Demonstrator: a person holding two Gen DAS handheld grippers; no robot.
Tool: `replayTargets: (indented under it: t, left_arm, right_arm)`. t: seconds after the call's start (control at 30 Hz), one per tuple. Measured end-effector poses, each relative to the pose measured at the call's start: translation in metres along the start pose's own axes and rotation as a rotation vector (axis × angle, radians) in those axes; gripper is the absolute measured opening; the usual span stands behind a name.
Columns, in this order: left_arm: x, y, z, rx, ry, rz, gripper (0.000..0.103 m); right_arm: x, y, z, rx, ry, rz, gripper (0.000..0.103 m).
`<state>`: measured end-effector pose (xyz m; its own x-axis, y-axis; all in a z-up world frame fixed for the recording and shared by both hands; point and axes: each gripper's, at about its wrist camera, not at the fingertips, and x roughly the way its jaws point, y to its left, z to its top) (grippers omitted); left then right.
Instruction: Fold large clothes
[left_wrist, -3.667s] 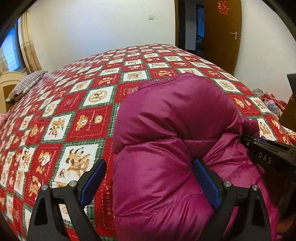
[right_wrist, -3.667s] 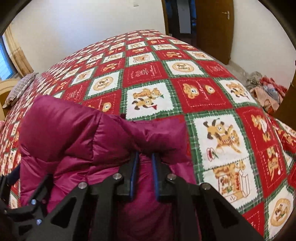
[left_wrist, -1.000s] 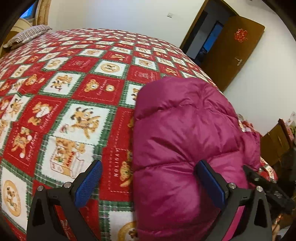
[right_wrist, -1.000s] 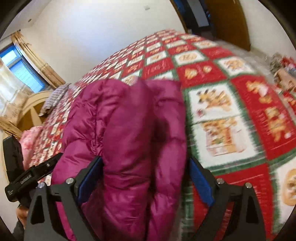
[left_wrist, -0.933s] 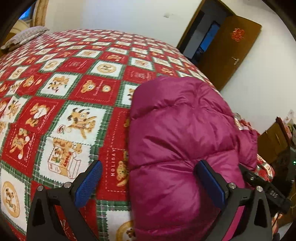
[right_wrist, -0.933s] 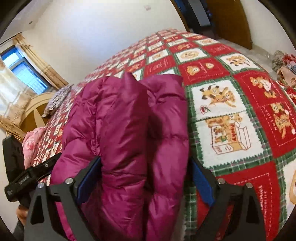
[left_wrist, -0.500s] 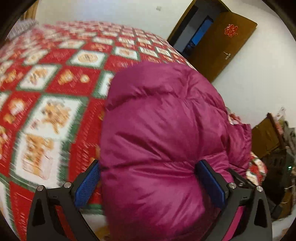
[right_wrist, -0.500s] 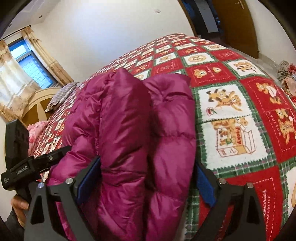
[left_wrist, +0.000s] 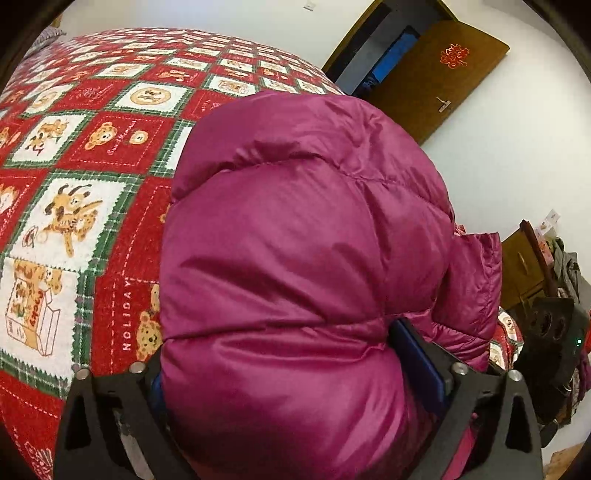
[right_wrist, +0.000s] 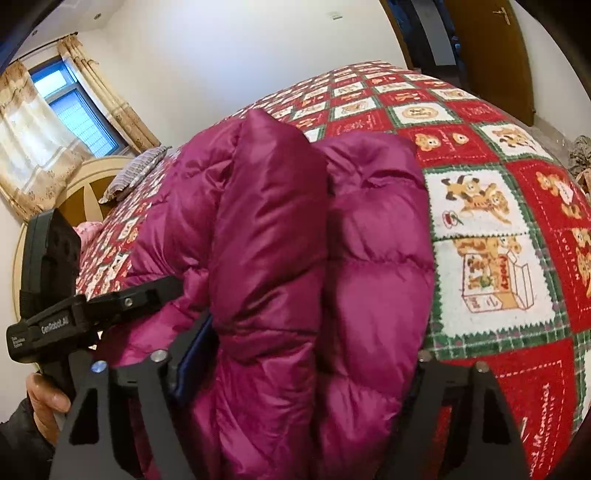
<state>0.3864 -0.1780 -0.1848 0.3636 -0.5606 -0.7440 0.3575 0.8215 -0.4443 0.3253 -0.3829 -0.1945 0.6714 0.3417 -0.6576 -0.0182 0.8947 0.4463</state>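
A puffy magenta down jacket (left_wrist: 295, 221) lies bundled in folds on the bed's red patchwork quilt (left_wrist: 74, 206). My left gripper (left_wrist: 280, 350) straddles its near end. Its jaws are closing: the right pad dents the fabric and the left pad is buried under the bulge. In the right wrist view the jacket (right_wrist: 266, 221) shows two thick folds side by side. My right gripper (right_wrist: 306, 350) spans both folds with its jaws closing, and both pads sink into the padding. The left gripper's body (right_wrist: 48, 321) and the hand (right_wrist: 44, 398) holding it show at the left.
The quilt (right_wrist: 480, 240) stretches away on all sides of the jacket. A striped pillow (right_wrist: 136, 170) and a cream headboard (right_wrist: 85, 184) lie at the far end. A wooden door (left_wrist: 436, 70) stands open. A wooden cabinet (left_wrist: 524, 266) with clothes piled on it stands beside the bed.
The left view has swung from the quilt onto the jacket, which now fills the gap. Both pairs of jaws have narrowed, and their pads have sunk into the padding.
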Motion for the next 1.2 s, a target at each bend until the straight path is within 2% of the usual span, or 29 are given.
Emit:
replayTargets:
  t: [0.07, 0.2, 0.3, 0.5, 0.7, 0.87, 1.2]
  left_arm:
    - [-0.002, -0.001, -0.002, 0.016, -0.005, 0.011, 0.089]
    - [-0.01, -0.003, -0.006, 0.046, -0.009, 0.017, 0.07]
    - [-0.018, -0.01, -0.013, 0.084, -0.014, 0.046, 0.066]
    - [-0.04, -0.022, -0.033, 0.133, -0.035, 0.089, 0.061]
    - [-0.059, -0.043, -0.056, 0.201, -0.047, 0.111, 0.059]
    - [-0.068, -0.064, -0.07, 0.224, -0.031, 0.071, 0.057]
    - [-0.073, -0.132, -0.088, 0.302, -0.032, -0.03, 0.057]
  right_arm:
    - [0.001, 0.004, -0.002, 0.005, 0.007, -0.009, 0.07]
    - [-0.003, 0.012, -0.009, 0.05, 0.014, -0.012, 0.053]
    - [-0.009, 0.02, -0.018, 0.067, 0.013, -0.013, 0.047]
    - [-0.027, 0.02, -0.036, 0.15, 0.001, 0.037, 0.04]
    - [-0.061, 0.03, -0.059, 0.184, -0.04, 0.026, 0.034]
    - [-0.093, 0.027, -0.072, 0.196, -0.085, -0.009, 0.032]
    - [-0.162, 0.006, -0.08, 0.189, -0.171, -0.112, 0.032]
